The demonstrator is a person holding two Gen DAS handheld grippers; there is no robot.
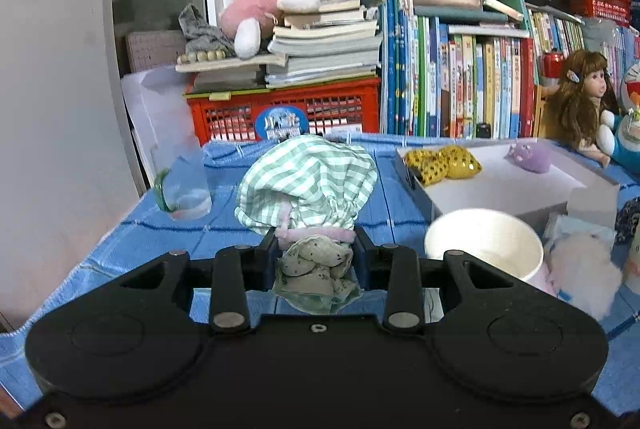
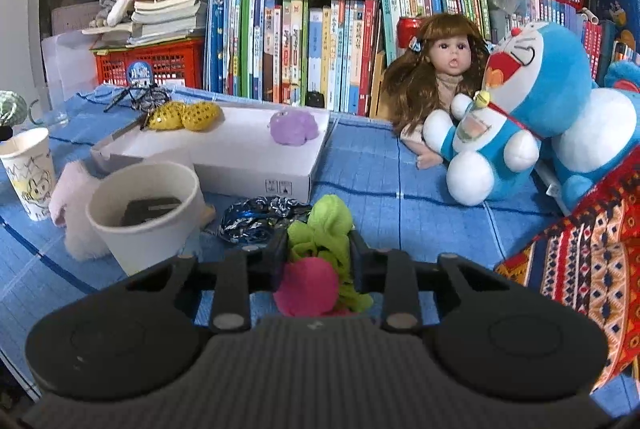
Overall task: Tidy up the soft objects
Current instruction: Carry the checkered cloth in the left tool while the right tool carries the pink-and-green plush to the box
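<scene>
Both grippers are carrying loads above the blue cloth (image 2: pixel 360 165) covering the table. The left gripper (image 1: pixel 316 249) is pinching a green checked fabric bundle (image 1: pixel 308 181) at its gathered pink-trimmed neck, with the puffed body standing up ahead of the fingers and a spotted fold hanging behind them; gripping at the narrow neck is likely keeping the loose cloth from slipping. The right gripper (image 2: pixel 318 249) is pinching a green and pink soft toy (image 2: pixel 320 253), the green part poking forward and the pink part bulging toward the camera. The white box (image 2: pixel 256 175) is sitting open near the middle of the table and is already holding a yellow sequined piece (image 2: pixel 184 115) and a purple plush (image 2: pixel 292 125), so it appears to be serving as the collecting place. A paper cup (image 2: pixel 148 213) and a fluffy pink item (image 2: pixel 74 205) are standing just in front of the box. Much of the box floor is showing bare, suggesting room for both held items.
</scene>
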